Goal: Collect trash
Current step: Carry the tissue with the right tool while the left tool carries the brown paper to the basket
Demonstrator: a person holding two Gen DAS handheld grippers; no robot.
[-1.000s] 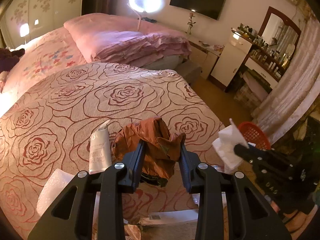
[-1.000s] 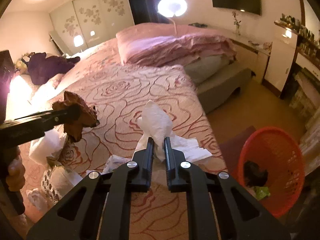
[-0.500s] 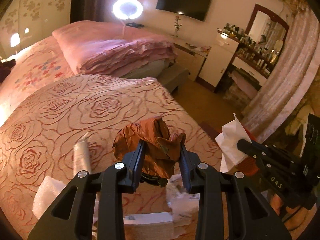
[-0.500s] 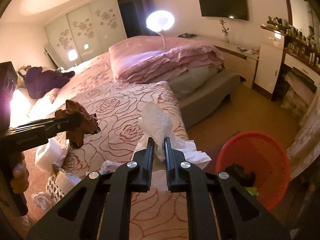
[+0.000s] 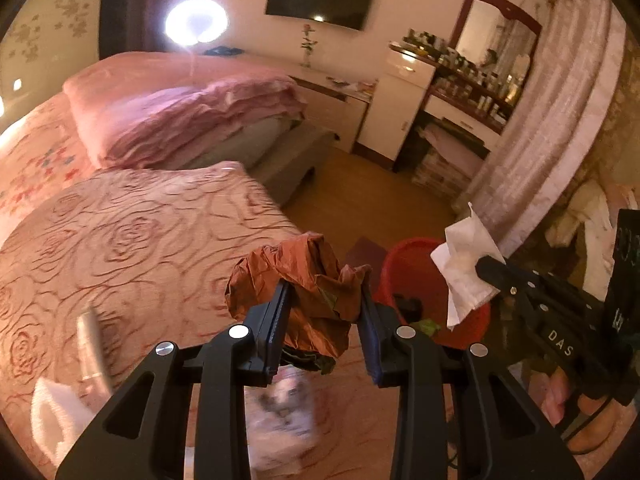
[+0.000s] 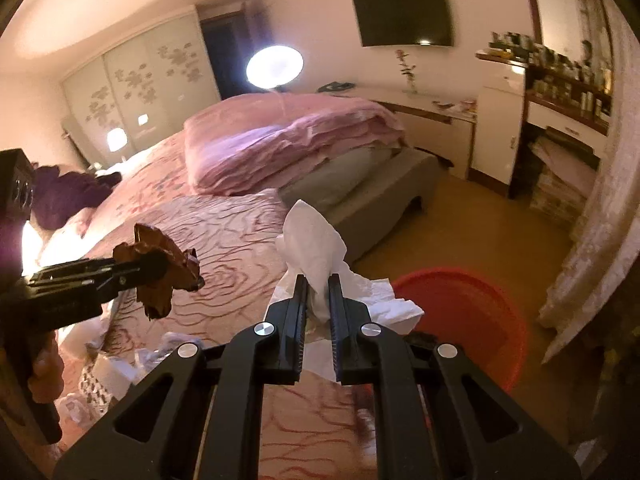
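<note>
My left gripper point(image 5: 322, 300) is shut on a crumpled brown wrapper point(image 5: 304, 280) and holds it above the bed's corner. It shows at the left of the right wrist view point(image 6: 156, 276). My right gripper point(image 6: 318, 292) is shut on a white tissue point(image 6: 314, 240), held just left of the red basket point(image 6: 472, 312). In the left wrist view the tissue point(image 5: 464, 256) hangs over the red basket point(image 5: 416, 268), which holds some dark and green trash.
More trash lies on the rose-patterned bedspread point(image 5: 120, 248): a tube point(image 5: 90, 348), white packaging point(image 5: 52, 420) and bags point(image 6: 108, 368). A folded pink quilt point(image 6: 288, 140) lies further up the bed. A dresser point(image 5: 460, 92) and curtain point(image 5: 552, 128) stand beyond the wooden floor.
Both grippers have swung right, off the bed toward the red basket, each keeping its load. The basket is now nearer and partly behind the tissue.
</note>
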